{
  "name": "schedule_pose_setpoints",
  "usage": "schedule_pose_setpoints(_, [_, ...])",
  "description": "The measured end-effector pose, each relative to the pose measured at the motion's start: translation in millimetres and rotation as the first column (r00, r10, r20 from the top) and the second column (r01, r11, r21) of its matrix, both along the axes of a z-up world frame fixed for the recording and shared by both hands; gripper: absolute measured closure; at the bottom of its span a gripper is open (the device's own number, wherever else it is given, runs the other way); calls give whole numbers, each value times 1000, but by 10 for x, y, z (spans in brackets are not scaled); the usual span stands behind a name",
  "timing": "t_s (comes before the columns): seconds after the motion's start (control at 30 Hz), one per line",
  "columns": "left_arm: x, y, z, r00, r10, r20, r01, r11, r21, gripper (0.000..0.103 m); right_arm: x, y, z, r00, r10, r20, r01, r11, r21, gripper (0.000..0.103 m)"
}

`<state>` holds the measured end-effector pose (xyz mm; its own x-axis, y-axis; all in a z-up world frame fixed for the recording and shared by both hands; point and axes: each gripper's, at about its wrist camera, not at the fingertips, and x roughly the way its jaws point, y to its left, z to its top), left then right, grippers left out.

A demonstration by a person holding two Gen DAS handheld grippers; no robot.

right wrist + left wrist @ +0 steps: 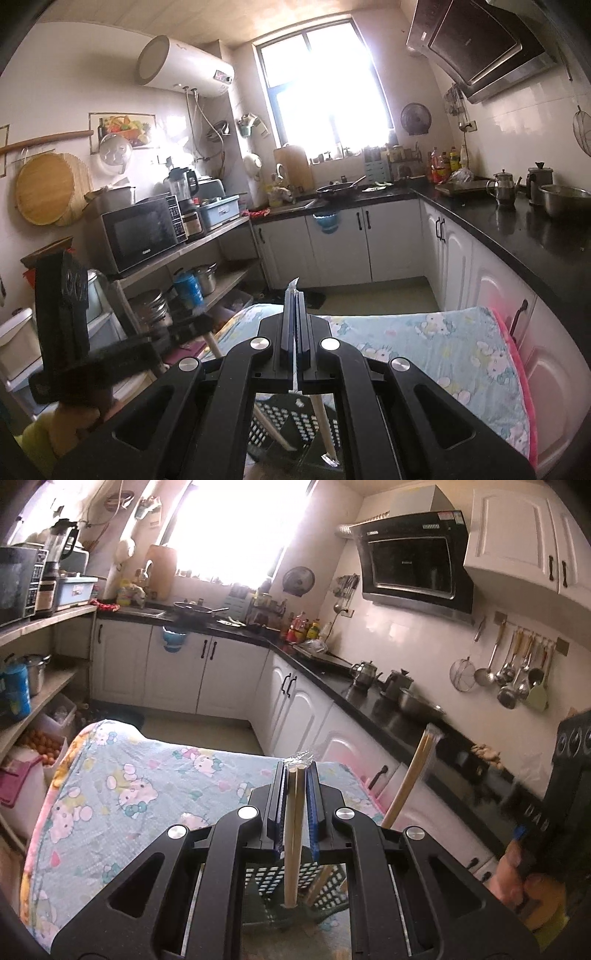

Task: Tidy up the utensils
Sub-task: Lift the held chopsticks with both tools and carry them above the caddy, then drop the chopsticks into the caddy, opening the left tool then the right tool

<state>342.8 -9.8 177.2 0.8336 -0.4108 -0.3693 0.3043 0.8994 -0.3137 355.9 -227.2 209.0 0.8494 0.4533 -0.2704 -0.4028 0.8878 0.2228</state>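
My left gripper (295, 771) is shut on a pair of wooden chopsticks in a clear plastic sleeve (294, 834), held upright with the lower end in a dark perforated utensil basket (325, 886). A second wrapped pair of chopsticks (410, 771) leans up to the right out of that basket. My right gripper (294, 295) is shut on the thin clear wrapper edge (294, 343) of a pair of chopsticks (321, 421) that hangs down into the basket (295, 424). The other gripper and hand show at the left of the right wrist view (74, 332).
The basket stands on a table covered with a blue cartoon cloth (129, 786). A black counter (369, 701) with kettles and a steel bowl runs on the right. A shelf rack with a microwave (140, 232) stands on the left. Ladles hang on the wall (517, 668).
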Motion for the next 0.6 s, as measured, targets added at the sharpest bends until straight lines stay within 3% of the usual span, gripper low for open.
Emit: schedule_pose_setpoints(0.6, [39,-199,-557,1000,-10,-30,12,997,71,98,340,137,-432,999,-23,-33,23,1000,5,102])
